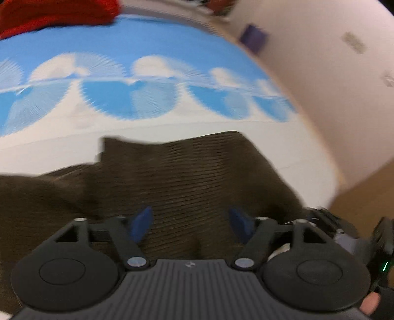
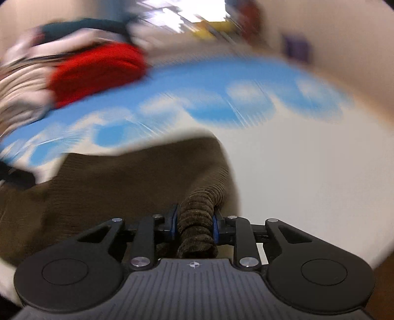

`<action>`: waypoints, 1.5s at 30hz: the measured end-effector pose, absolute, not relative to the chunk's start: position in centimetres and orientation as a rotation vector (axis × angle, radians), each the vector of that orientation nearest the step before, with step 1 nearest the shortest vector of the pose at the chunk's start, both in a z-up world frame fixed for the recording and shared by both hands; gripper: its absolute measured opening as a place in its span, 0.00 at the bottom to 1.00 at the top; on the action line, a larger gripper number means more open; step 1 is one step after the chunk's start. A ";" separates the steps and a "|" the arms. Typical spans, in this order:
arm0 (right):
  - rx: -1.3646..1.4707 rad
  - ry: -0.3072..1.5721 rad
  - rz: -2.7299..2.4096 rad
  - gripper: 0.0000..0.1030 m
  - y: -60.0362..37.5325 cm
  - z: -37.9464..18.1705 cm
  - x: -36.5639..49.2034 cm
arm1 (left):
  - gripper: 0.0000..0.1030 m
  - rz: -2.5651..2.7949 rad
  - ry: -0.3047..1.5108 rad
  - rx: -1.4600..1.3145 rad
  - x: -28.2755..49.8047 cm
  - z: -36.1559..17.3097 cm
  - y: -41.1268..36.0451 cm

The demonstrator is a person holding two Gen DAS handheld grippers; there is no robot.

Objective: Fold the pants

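Brown corduroy pants (image 1: 172, 172) lie on a bed with a blue and white cover (image 1: 147, 44). Above them my left gripper (image 1: 192, 225) stands open, its blue pads (image 1: 141, 224) wide apart with only cloth below, none between them. In the right wrist view the same pants (image 2: 110, 187) spread to the left, and my right gripper (image 2: 194, 225) is shut on a bunched roll of the pants' cloth that pokes back between the pads. Both views are blurred by motion.
A red garment (image 1: 56, 12) lies at the far end of the bed, with a heap of other clothes (image 2: 37, 61) beside it. A pale wall (image 1: 332, 86) runs along the right. Bare white cover (image 2: 307, 184) lies right of the pants.
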State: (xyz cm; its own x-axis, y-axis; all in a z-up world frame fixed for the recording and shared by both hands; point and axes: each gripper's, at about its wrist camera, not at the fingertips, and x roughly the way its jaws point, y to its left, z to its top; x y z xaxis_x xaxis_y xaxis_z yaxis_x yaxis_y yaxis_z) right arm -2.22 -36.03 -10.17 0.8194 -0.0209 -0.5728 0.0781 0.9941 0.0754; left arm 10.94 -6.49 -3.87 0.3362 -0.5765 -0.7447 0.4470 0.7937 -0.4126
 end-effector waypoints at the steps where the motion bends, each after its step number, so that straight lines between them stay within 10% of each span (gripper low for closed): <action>1: 0.020 0.554 0.000 0.25 -34.3 -9.5 -2.7 | 0.83 -0.706 1.014 -0.154 10.7 -3.4 -6.6; 17: -0.418 0.317 0.499 0.24 -21.3 -8.9 -5.8 | 0.75 -0.674 1.047 -0.102 11.2 -3.9 -7.7; 22: -0.419 0.325 0.531 0.24 -21.2 -8.7 -6.1 | 0.21 -0.581 1.088 -0.070 12.3 -5.1 -7.1; 45: 0.086 0.747 0.608 0.76 -31.3 -2.0 5.9 | 0.18 -0.392 1.024 -0.138 11.4 -3.5 8.1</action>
